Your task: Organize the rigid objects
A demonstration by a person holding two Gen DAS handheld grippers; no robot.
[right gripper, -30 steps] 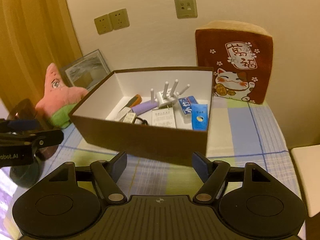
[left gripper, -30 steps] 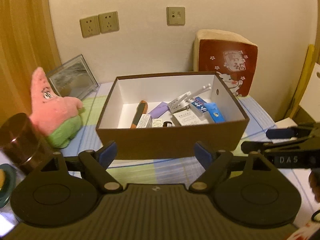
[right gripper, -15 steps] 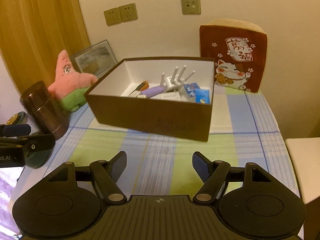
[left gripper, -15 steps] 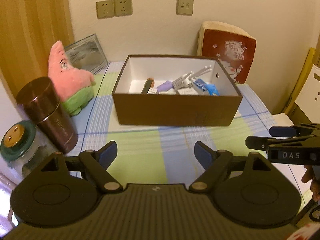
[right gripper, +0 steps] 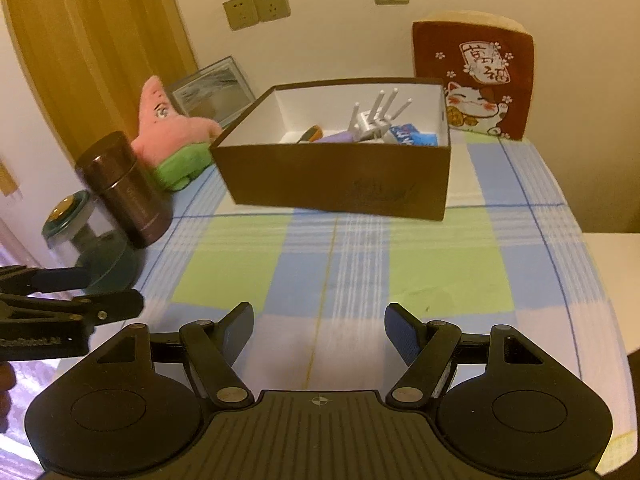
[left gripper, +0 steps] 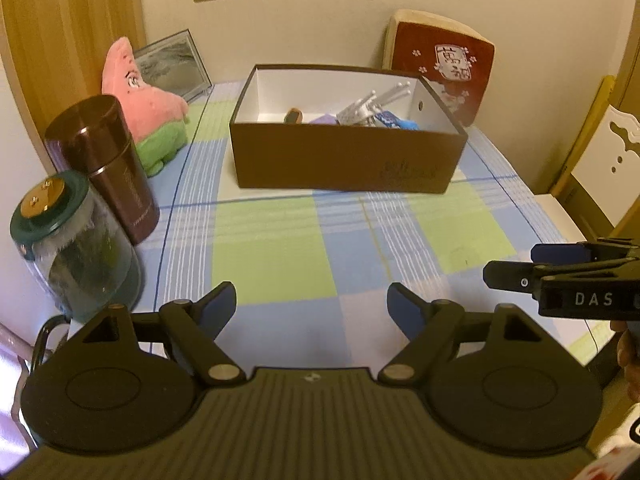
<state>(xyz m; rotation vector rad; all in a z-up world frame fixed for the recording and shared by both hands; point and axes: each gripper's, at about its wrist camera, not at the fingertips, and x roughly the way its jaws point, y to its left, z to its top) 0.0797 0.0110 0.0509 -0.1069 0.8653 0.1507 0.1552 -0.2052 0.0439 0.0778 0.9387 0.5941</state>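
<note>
Both grippers drawn back from box [left gripper: 344, 162] since earlier frames. Left gripper [left gripper: 312, 306] and right gripper [right gripper: 319, 330] held wide, empty, above tablecloth [left gripper: 276, 256]. Objects left inside box, mid-table.

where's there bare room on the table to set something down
The checked cloth is bare between the brown box and both grippers. Crowded along the left edge: glass jar, brown canister, pink plush. The box already holds small items.
</note>
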